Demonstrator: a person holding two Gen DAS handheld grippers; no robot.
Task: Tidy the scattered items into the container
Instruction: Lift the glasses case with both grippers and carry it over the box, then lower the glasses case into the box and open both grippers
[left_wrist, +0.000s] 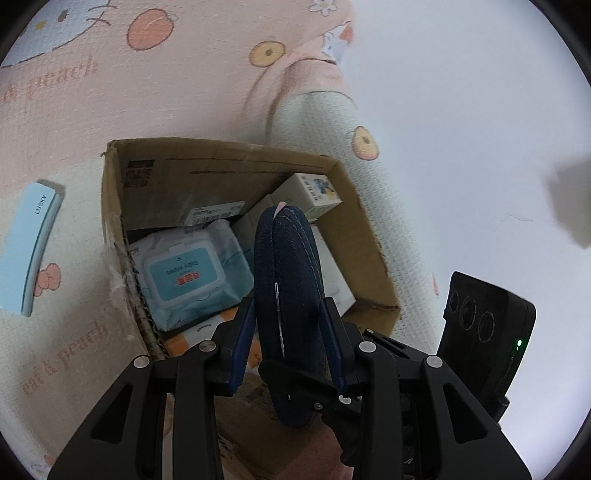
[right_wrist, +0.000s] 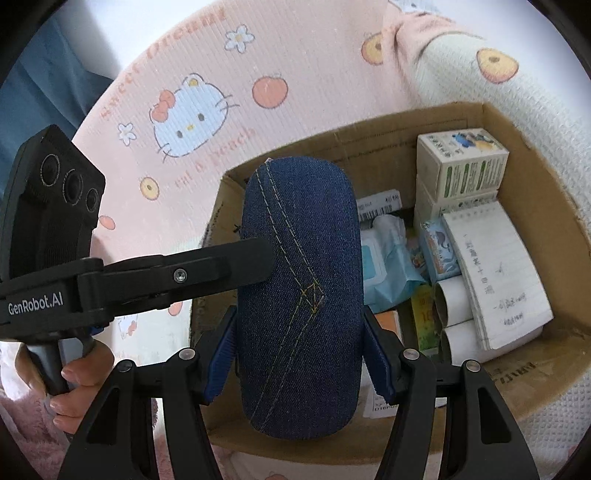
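Observation:
A dark blue denim case (right_wrist: 299, 295) hangs over the open cardboard box (right_wrist: 535, 155), held from two sides. My right gripper (right_wrist: 300, 314) is shut on its broad body, pads against both long edges. In the left wrist view the case (left_wrist: 291, 258) shows edge-on, and my left gripper (left_wrist: 289, 302) is shut on its flat faces. One left finger (right_wrist: 236, 262) reaches in from the left onto the case. The box (left_wrist: 229, 147) holds a wet wipes pack (left_wrist: 188, 269), a small white carton (left_wrist: 317, 192), a notepad (right_wrist: 498, 273) and paper rolls (right_wrist: 454, 295).
The box stands on a pink and cream cartoon mat (left_wrist: 147, 92). A light blue box marked LUCKY (left_wrist: 29, 251) lies on the mat left of the cardboard box. A person's hand (right_wrist: 81, 376) grips the left tool's handle. White floor lies beyond the mat on the right.

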